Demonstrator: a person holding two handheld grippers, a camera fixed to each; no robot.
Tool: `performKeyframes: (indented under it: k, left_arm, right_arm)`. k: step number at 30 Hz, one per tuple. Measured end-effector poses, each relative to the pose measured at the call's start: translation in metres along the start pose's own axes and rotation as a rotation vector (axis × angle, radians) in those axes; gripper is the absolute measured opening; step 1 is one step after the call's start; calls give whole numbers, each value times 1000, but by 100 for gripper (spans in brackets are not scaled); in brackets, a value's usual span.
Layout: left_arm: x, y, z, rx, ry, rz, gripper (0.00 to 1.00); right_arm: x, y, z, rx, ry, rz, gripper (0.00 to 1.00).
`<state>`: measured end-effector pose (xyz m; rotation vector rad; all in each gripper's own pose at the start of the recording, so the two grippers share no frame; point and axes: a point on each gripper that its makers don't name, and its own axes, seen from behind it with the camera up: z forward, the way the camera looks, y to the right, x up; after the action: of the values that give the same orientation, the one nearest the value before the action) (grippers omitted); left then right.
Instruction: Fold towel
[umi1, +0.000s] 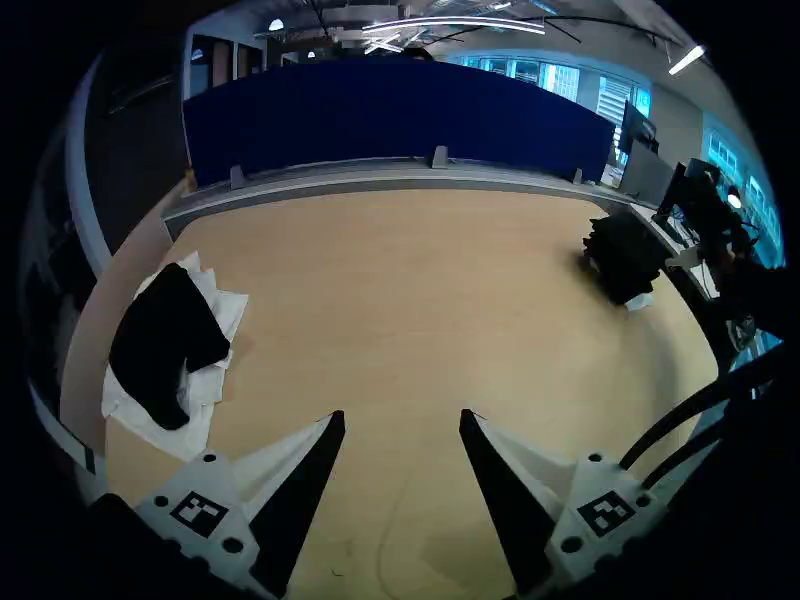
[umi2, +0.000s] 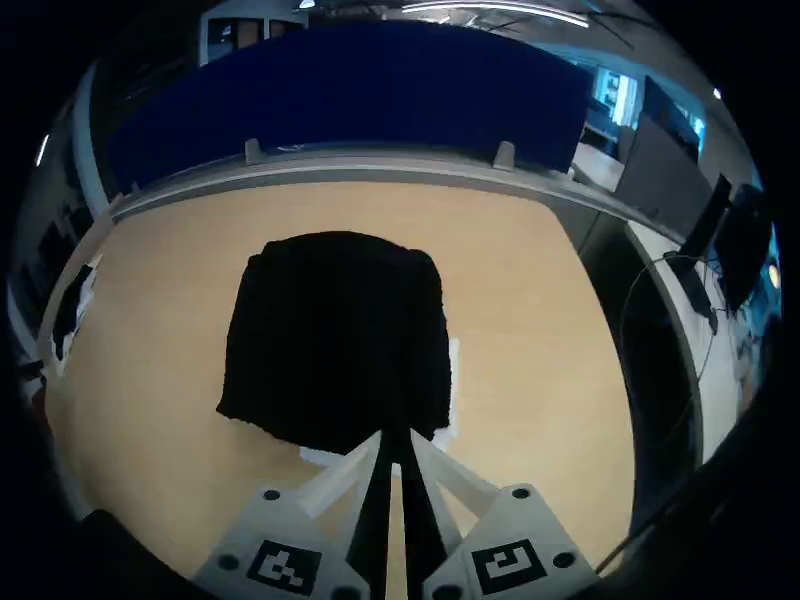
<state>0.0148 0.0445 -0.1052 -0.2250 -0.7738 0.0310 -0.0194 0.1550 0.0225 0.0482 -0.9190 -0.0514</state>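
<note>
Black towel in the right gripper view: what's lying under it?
Under the black towel, a strip of white cloth peeks out along its right and near edges, on the wooden table. How far it reaches underneath is covered.

Left tongs (umi1: 401, 414) apart, right tongs (umi2: 398, 436) together

Pale wooden tabletop (umi1: 420, 290) against a dark blue partition screen (umi1: 390, 110), ceiling strip lights (umi1: 455, 25) and bright windows (umi1: 545, 75) beyond.
</note>
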Motion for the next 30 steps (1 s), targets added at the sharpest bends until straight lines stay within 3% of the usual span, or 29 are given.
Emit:
performKeyframes:
  k: [6, 14, 16, 18, 20, 28, 30]
  left_arm:
    - [0, 1, 0, -1, -2, 3, 85]
    - [2, 1, 1, 0, -1, 10, 85]
    - [2, 1, 2, -1, -2, 10, 85]
    - [3, 1, 4, -2, -2, 10, 85]
    - [3, 2, 5, -4, -1, 13, 85]
    - [6, 3, 7, -8, 0, 14, 85]
    - [7, 3, 7, -8, 1, 15, 85]
  right_arm:
    - [-9, 0, 8, -8, -16, 27, 6]
    - [-5, -1, 4, -19, 22, 42, 9]
    - [-4, 0, 2, -24, 31, 45, 18]
    - [-3, 0, 0, -29, 39, 47, 36]
    - [-2, 2, -4, -37, 51, 45, 47]
    - [3, 6, -13, -59, 90, 49, 75]
    - [5, 7, -14, -66, 97, 52, 78]
